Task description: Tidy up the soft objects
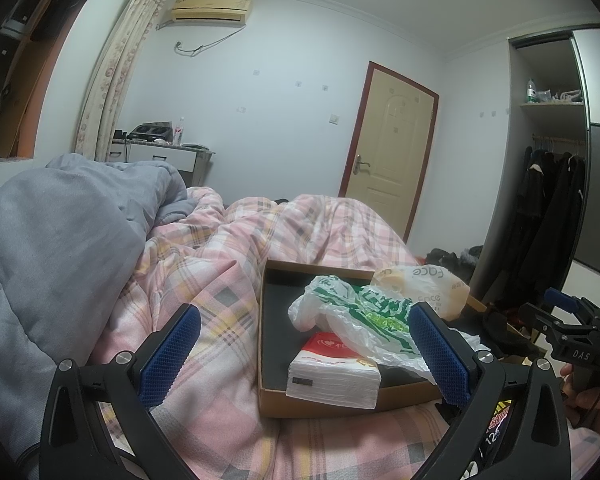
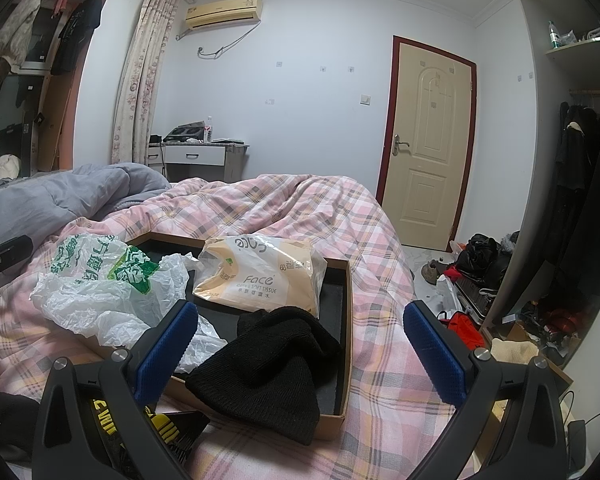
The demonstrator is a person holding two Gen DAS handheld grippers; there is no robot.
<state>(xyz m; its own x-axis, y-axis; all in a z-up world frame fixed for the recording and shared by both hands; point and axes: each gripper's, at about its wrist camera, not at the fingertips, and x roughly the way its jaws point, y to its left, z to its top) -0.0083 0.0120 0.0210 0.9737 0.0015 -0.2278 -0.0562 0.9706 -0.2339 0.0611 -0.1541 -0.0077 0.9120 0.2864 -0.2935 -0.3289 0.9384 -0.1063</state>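
Note:
A shallow cardboard box with a black lining lies on the pink plaid quilt. In it are a white-and-red tissue pack, a crumpled white-and-green plastic bag, a beige "Face" tissue pack and a black knit hat that hangs over the box's near rim. My left gripper is open and empty just above the box's near left edge. My right gripper is open and empty above the hat. It also shows in the left wrist view.
A grey duvet is bunched at the left of the bed. A yellow-and-black packet lies by the box's near corner. Clothes and bags clutter the floor by the open wardrobe on the right. A closed door is behind.

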